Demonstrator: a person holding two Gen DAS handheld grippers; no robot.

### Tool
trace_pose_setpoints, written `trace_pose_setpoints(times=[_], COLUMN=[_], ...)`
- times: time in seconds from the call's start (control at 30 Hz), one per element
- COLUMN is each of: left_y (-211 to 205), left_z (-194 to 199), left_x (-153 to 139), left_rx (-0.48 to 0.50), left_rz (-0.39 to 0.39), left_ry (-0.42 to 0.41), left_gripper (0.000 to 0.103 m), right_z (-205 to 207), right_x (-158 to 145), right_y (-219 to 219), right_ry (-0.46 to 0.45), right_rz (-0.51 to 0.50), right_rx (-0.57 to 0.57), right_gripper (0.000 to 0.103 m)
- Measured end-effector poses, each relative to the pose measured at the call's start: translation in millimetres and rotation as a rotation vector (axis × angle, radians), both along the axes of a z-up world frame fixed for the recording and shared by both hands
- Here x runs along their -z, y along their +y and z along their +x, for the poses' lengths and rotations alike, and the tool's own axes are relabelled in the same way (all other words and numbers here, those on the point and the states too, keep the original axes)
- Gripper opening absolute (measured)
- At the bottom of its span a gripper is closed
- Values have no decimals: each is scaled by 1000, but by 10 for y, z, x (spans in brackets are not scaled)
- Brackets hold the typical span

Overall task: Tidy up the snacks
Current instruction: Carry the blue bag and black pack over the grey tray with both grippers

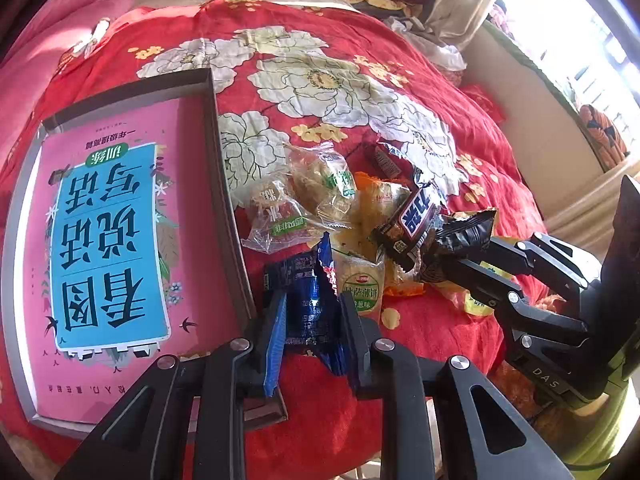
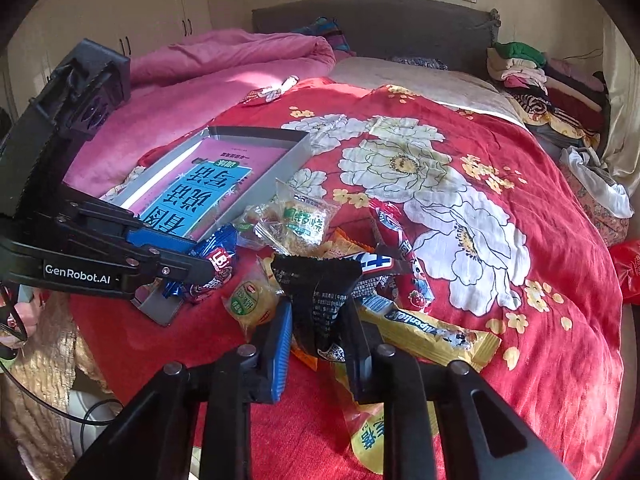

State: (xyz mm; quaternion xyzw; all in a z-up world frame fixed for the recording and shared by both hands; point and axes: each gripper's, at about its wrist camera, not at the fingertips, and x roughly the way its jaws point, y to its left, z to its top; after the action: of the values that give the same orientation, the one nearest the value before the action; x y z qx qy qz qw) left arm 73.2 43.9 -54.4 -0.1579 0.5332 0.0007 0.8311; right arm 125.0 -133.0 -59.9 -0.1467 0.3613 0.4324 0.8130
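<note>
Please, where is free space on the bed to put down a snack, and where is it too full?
Free: the flowered red quilt beyond the snack pile, toward the pillows, and inside the grey box on the pink book. Crowded: the pile beside the box, where both claws hold packets.

Between the left claw's fingers sits a crinkled foil snack packet (image 1: pixel 308 308) in dark blue with white print. Beyond it, the rumpled cotton bedspread (image 1: pixel 400 60) is red with large cream peonies and small yellow blossoms. Left of that claw, the shallow grey cardboard box (image 1: pixel 224 168) holds a pink booklet (image 1: pixel 192 184) with a turquoise panel.
</note>
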Motion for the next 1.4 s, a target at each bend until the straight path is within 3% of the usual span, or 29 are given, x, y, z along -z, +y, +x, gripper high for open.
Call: trace_pose_setpoints(times=[0.17,0.73,1.07,1.13,1.4], left_y=[82,467,855,916,1058], left_z=[-65,-336,-668,-732,-835], left_x=[-119,-444,-470,-479,-405], left_rx=[-9,-67,-148,-160,-189], left_rz=[-55,-92,-86,-87,-95], left_ry=[-35,-136,-157,-165,-159], left_gripper=[24,23,22,12,12], right_z=[-29,-290,-524,-572,-615], right_x=[-72,-420,-457,-448,-268], right_y=[-26,320,769,855,1083], right_ry=[-1,45,76,84,149], right_rz=[43,198,190,187,155], right_rx=[2,-50,-127,-138,-149], right_gripper=[23,23,23,23,23])
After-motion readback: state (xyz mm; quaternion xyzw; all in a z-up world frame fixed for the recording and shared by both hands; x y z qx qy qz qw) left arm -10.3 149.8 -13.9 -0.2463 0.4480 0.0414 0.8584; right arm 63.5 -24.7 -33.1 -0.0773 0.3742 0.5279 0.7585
